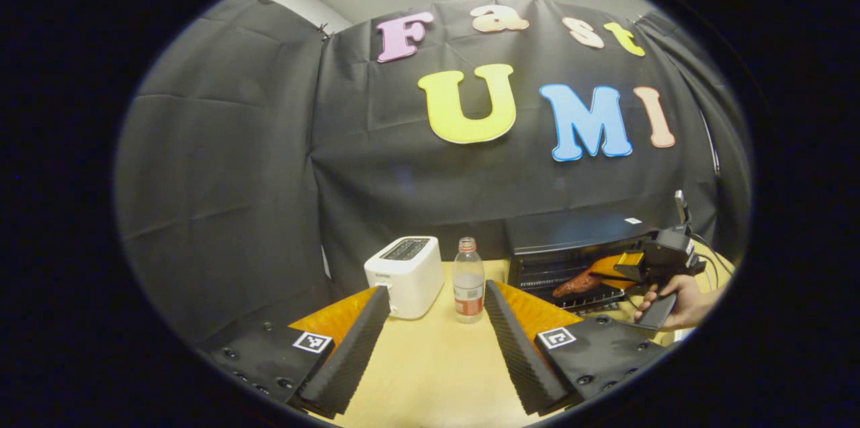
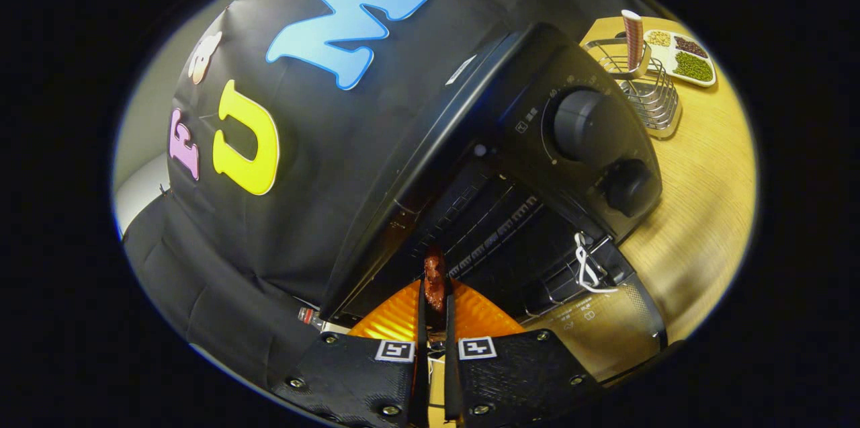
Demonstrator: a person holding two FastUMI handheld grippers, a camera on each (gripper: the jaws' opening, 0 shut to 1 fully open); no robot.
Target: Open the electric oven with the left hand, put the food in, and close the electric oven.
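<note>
**Food held at the mouth of the open oven**

Left gripper view: the left gripper (image 1: 437,340) hangs over the wooden table (image 1: 430,374), jaws wide and empty. Beyond it stand a white toaster (image 1: 405,275) and, just right of it, a clear bottle (image 1: 468,280). Far right, the black electric oven (image 1: 571,253) is partly hidden behind the right gripper (image 1: 608,273), held by a hand (image 1: 678,300).

Right gripper view: the right gripper (image 2: 435,307) has its jaws narrow, pinching the reddish-brown food (image 2: 434,280), whose lower end is hidden between the fingers. The food sits at the oven's opening, before the wire rack (image 2: 490,226). The lowered door (image 2: 605,320) is cut off near the edge. Two dials (image 2: 584,125) face right; a wire basket (image 2: 645,89) and a divided dish (image 2: 682,55) lie beyond.
</note>
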